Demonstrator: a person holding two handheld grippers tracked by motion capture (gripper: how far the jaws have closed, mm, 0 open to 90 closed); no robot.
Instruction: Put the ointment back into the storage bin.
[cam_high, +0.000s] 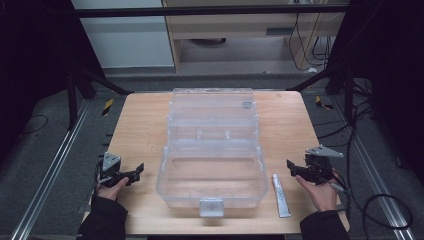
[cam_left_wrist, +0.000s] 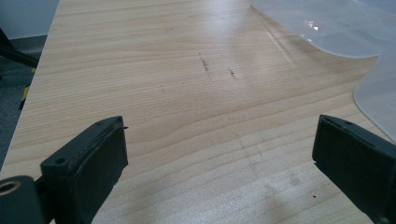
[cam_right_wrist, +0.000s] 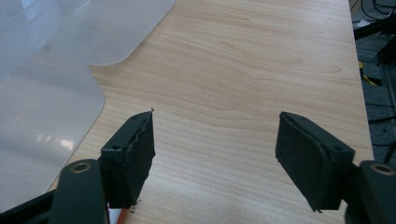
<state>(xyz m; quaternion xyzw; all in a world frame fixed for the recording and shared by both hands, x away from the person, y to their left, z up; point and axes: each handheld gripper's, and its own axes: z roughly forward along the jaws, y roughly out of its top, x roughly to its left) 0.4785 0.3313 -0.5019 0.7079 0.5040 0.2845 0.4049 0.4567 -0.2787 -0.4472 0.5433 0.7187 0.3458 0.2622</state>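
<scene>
Wooden table (cam_high: 140, 125), clear box (cam_high: 212, 150) centred, left gripper (cam_high: 131, 174), right gripper (cam_high: 296, 169) flanking, jaws apart.

Dim room, dark edges; table (cam_high: 145, 125) evenly lit; glare on clear box (cam_high: 212, 150).

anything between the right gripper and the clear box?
Yes: in the high view a small white tube lies on the table between the right gripper and the clear plastic box, just beside the box's right wall.
</scene>
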